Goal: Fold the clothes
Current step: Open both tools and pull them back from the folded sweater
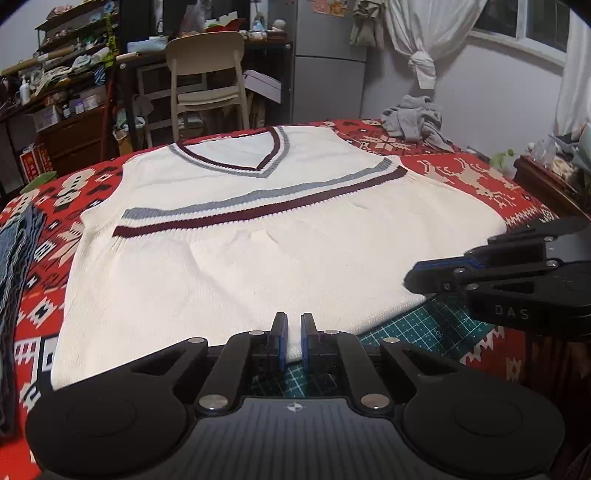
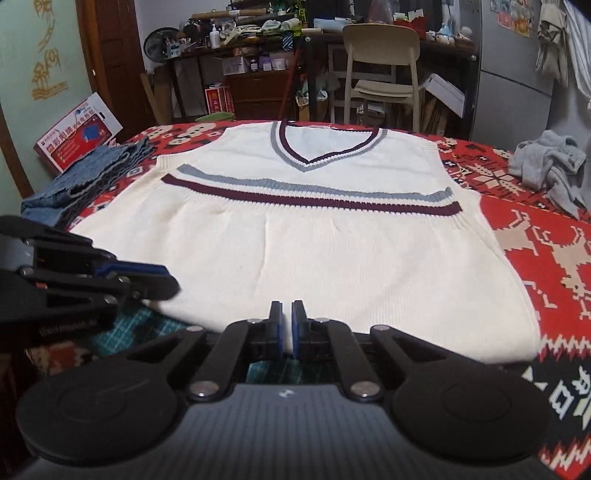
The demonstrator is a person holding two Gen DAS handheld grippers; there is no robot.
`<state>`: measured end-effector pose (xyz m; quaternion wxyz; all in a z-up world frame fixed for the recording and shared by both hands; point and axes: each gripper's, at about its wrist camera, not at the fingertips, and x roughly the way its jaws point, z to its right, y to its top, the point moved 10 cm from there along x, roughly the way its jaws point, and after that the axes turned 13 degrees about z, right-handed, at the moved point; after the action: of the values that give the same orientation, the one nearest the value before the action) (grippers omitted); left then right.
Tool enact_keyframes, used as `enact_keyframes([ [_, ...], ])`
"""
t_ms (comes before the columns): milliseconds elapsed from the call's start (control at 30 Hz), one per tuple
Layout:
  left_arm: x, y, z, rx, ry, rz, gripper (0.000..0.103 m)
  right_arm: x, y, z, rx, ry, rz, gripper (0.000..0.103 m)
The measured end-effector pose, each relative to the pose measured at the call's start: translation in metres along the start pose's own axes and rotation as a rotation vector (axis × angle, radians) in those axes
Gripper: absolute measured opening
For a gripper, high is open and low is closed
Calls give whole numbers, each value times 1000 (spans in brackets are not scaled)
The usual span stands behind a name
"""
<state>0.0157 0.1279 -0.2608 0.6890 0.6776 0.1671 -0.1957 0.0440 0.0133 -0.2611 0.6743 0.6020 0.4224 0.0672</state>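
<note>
Left tool point(image 1: 293, 341) and right tool point(image 2: 287, 328) both pinching vest point(image 1: 258, 258) near edge; soft, limp knit, light, draping when lifted.

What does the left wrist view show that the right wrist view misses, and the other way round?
Only the left wrist view: a knotted white curtain and a window at upper right. Only the right wrist view: a red and white cardboard box against the wall at left.

Both: the cream vest lying flat on the red patterned cloth, the left gripper and right gripper each pinching its near hem, a crumpled grey garment, folded blue fabric and a pale chair.
</note>
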Motion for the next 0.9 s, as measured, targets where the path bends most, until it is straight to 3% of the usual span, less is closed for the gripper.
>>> enact_keyframes([
  [100,-2,1,3,13,4,-2,7,-6,0,0,14,6,1,5],
  [200,-7,10,13,-16,-49,44,7,-10,5,0,32,21,5,5],
  [333,-3,7,21,19,-64,37,7,-10,16,-15,-4,54,35,5],
  [633,5,-1,41,102,-95,20,9,1,3,-22,-58,58,10,3],
  [900,-3,11,29,22,-79,59,9,-4,8,-22,-52,61,14,3],
])
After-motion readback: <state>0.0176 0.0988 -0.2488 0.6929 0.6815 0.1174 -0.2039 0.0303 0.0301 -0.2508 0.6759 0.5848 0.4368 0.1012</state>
